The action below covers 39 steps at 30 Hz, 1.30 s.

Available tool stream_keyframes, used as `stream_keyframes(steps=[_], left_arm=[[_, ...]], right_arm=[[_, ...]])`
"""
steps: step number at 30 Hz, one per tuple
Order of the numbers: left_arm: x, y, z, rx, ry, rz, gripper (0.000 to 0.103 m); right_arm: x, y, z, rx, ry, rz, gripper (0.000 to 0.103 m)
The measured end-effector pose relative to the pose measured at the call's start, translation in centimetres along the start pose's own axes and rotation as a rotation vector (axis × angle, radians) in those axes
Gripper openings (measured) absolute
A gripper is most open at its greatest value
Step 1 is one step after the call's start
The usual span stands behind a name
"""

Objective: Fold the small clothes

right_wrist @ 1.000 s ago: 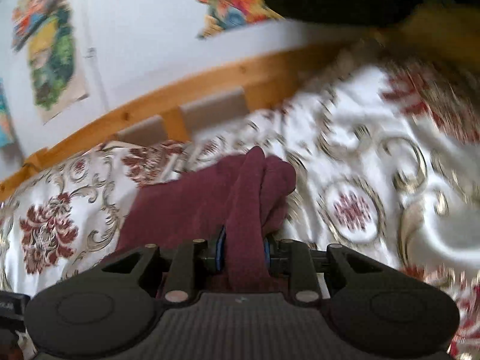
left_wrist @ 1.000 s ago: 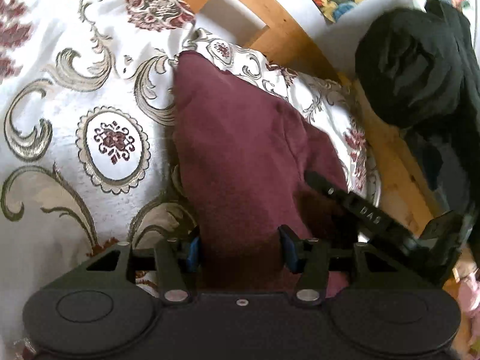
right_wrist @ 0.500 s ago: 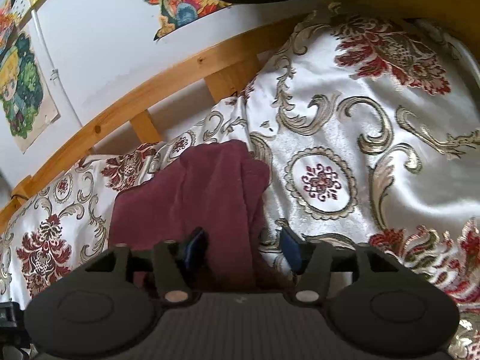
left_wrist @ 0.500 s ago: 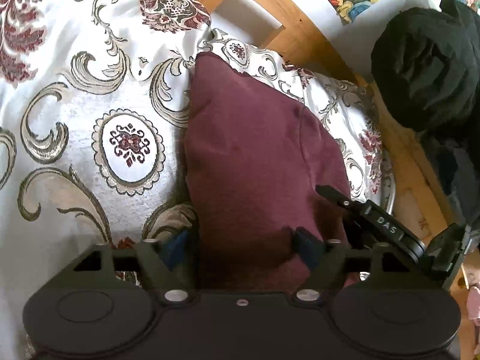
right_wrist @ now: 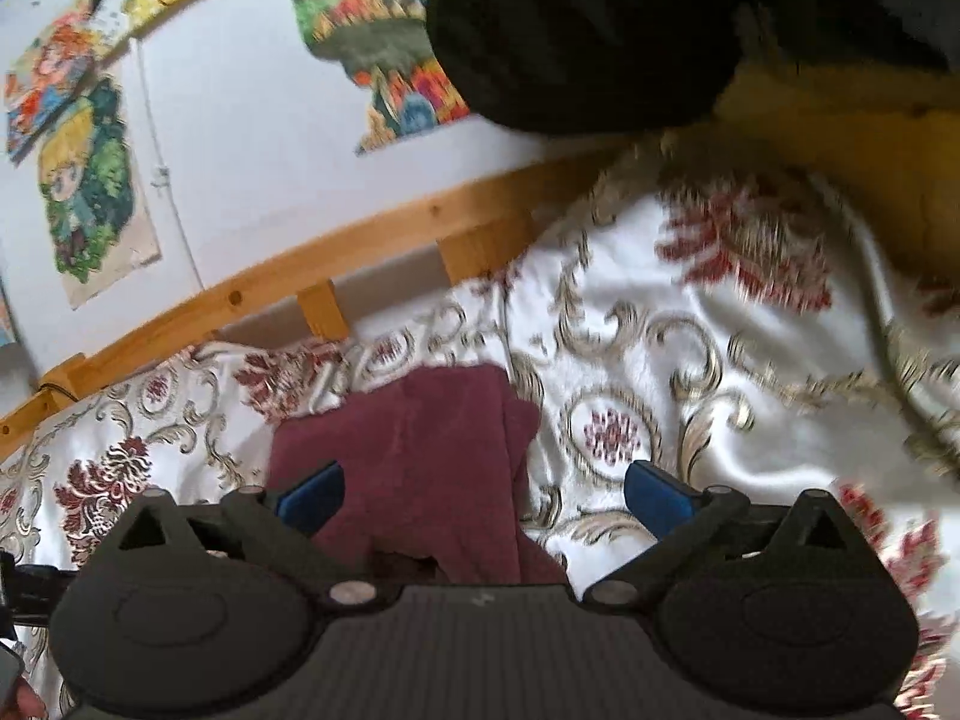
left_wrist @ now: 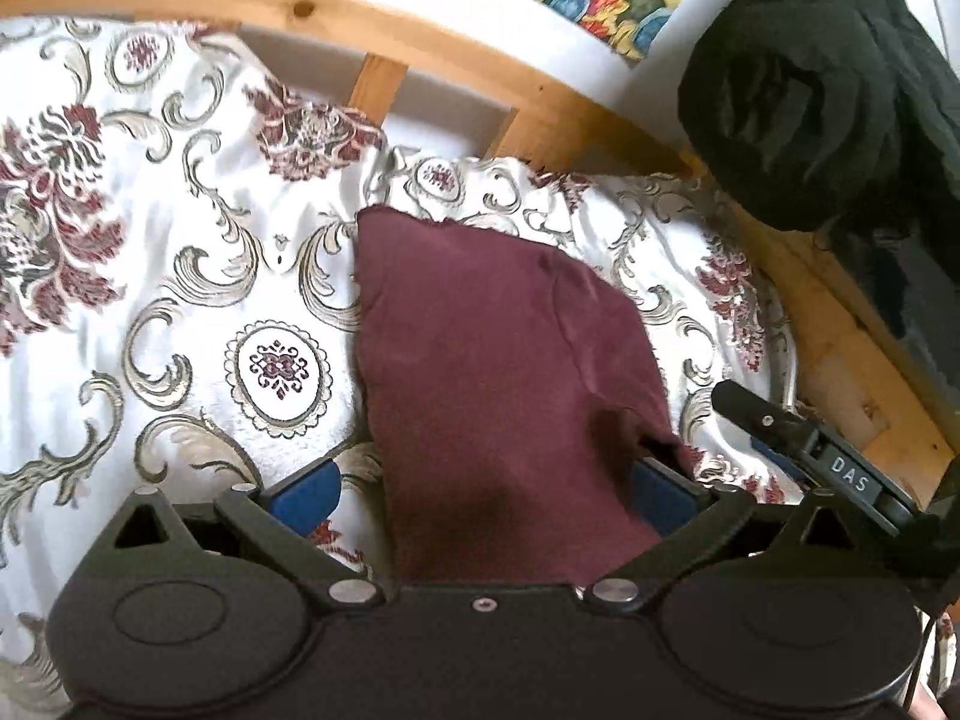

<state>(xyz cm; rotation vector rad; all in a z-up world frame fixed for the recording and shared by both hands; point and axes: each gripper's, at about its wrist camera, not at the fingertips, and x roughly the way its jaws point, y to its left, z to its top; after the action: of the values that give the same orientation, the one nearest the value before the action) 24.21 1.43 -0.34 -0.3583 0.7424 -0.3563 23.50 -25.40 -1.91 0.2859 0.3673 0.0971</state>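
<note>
Left jaws: we hold the left gripper (left_wrist: 483, 489) with its blue pads (left_wrist: 306, 492) spread wide, one on either side of the near end of the cloth; nothing is pinched.

Right jaws: our right gripper (right_wrist: 483, 495) is likewise spread wide, its left pad (right_wrist: 312, 495) over the cloth and its right pad over bare bedspread; it grips nothing.

Garment: the maroon garment (left_wrist: 498, 360) lies flat on the patterned bedspread (left_wrist: 120, 300), its near end running under our left gripper's body and its far end toward the headboard.

Fold state: in the right wrist view the maroon garment (right_wrist: 414, 456) shows a doubled layer along its right side, so we judge that at least one fold has been laid and let go.

Shape: it reads as a narrow, tapering panel with an uneven far edge and a loose flap near our left gripper's right pad, not yet a tidy packet.

Left to do: we judge another fold, probably end to end, and some smoothing remain.

Surroundings: a wooden bed rail (left_wrist: 420, 30) runs behind the bedspread, and a dark bundle of clothing (left_wrist: 798, 102) hangs at the right, well apart from the garment.

Other items: whether more small clothes wait to be folded, we cannot tell.
</note>
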Motion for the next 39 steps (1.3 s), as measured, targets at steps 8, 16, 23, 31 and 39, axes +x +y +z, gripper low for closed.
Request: stream_keyframes(steps=[8,16,23,31,39], left_arm=[[-5.7,-1.8,-0.2,0.045,-0.109,0.032,0.102],[-11.1,-2.7,-2.2,0.08,-0.186,0.101,0.102],[-14.3,-3.2,-5.4,0.124,-0.215,0.18,0.102],[-15.7,-3.9,-8.6,0.156,-0.242,0.248,0.102],[-16.2,-5.0,-10.8,0.23,-0.29,0.295,0.102]], right_arm=[[-6.3,1.0,0.3,-0.002,-0.128,0.016,0.103],[-12.0,2.1,-0.5,-0.075,-0.167,0.035,0.103],[-15.8,3.0,-1.8,-0.156,-0.13,0.031,0.103],[-18.8,3.4,-2.9,-0.156,-0.123,0.007,0.103],[-19.2,4.3,-4.6,-0.195,-0.037,-0.053,0.103]])
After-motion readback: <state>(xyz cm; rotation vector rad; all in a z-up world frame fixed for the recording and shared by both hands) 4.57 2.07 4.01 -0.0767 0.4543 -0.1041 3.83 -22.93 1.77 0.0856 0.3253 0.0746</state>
